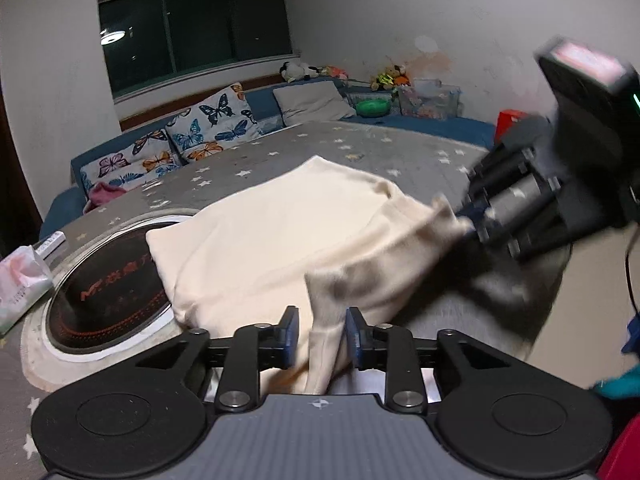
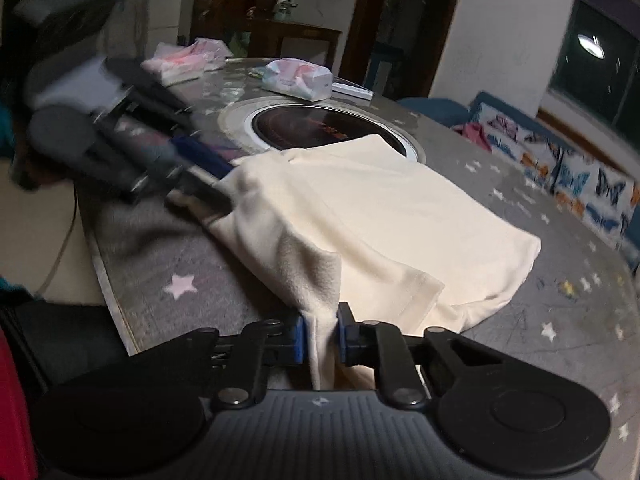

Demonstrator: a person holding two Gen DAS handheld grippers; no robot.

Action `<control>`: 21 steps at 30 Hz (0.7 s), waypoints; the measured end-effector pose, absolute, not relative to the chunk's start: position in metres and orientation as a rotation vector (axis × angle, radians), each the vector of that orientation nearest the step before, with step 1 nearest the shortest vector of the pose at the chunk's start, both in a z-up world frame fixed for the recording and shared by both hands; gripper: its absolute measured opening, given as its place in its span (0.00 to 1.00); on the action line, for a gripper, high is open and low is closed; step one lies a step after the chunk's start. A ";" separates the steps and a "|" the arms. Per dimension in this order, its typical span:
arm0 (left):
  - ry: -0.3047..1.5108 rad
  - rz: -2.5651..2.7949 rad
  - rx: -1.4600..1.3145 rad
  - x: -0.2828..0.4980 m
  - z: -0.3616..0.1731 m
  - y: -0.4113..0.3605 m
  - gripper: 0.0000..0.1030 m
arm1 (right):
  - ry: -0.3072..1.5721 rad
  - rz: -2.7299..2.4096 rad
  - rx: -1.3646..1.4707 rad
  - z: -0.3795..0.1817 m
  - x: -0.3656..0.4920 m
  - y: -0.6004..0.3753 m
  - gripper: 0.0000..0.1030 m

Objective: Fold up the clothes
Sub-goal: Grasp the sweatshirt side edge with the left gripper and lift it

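A cream garment (image 1: 280, 232) (image 2: 380, 208) lies folded on the grey star-patterned tablecloth (image 1: 360, 148), partly over a round cooktop (image 1: 108, 280). In the left wrist view my left gripper (image 1: 322, 334) stands a little open; a pulled-up fold of the garment runs loosely between its fingers, with a gap on the left side. My right gripper (image 2: 321, 338) is shut on another raised corner of the garment near the table's edge. Each gripper shows blurred in the other's view: the right gripper (image 1: 466, 224) at the cloth's right corner, the left gripper (image 2: 216, 176) at its left corner.
Tissue packs (image 2: 298, 78) (image 1: 20, 280) and a white remote (image 1: 50, 242) sit beyond the cooktop (image 2: 320, 128). The table's rim (image 2: 100, 260) drops off to the floor at the left of the right wrist view. A blue sofa with butterfly cushions (image 1: 208, 120) lies behind the table.
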State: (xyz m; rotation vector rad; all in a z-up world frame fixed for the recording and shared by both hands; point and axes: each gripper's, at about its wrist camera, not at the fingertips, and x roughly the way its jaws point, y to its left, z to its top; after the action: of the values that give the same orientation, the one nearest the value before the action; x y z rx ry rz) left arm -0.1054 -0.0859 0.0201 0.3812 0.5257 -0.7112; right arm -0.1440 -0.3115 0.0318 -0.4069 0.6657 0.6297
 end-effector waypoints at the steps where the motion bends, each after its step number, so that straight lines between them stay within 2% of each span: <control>1: 0.524 -0.707 0.399 -0.109 0.017 -0.085 0.32 | 0.669 0.630 -0.388 0.034 -0.142 -0.313 0.12; 4: 0.509 -0.688 0.465 -0.117 0.010 -0.084 0.35 | 0.671 0.630 -0.347 0.041 -0.137 -0.316 0.11; 9: 0.477 -0.676 0.546 -0.122 0.004 -0.082 0.34 | 0.665 0.623 -0.334 0.045 -0.136 -0.316 0.10; 10: 0.475 -0.679 0.554 -0.122 0.003 -0.082 0.30 | 0.663 0.621 -0.332 0.046 -0.137 -0.316 0.10; 11: 0.474 -0.682 0.562 -0.122 0.003 -0.081 0.21 | 0.662 0.619 -0.331 0.046 -0.138 -0.316 0.10; 13: 0.485 -0.689 0.539 -0.119 0.005 -0.078 0.12 | 0.653 0.612 -0.323 0.046 -0.141 -0.315 0.09; 21: 0.500 -0.737 0.478 -0.135 0.030 -0.064 0.08 | 0.615 0.642 -0.314 0.067 -0.167 -0.317 0.09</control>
State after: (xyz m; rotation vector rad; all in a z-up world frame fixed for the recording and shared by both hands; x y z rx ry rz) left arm -0.1350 -0.0640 0.0297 0.4778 0.5002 -0.7374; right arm -0.1674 -0.3168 0.0673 -0.3143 0.6152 0.6419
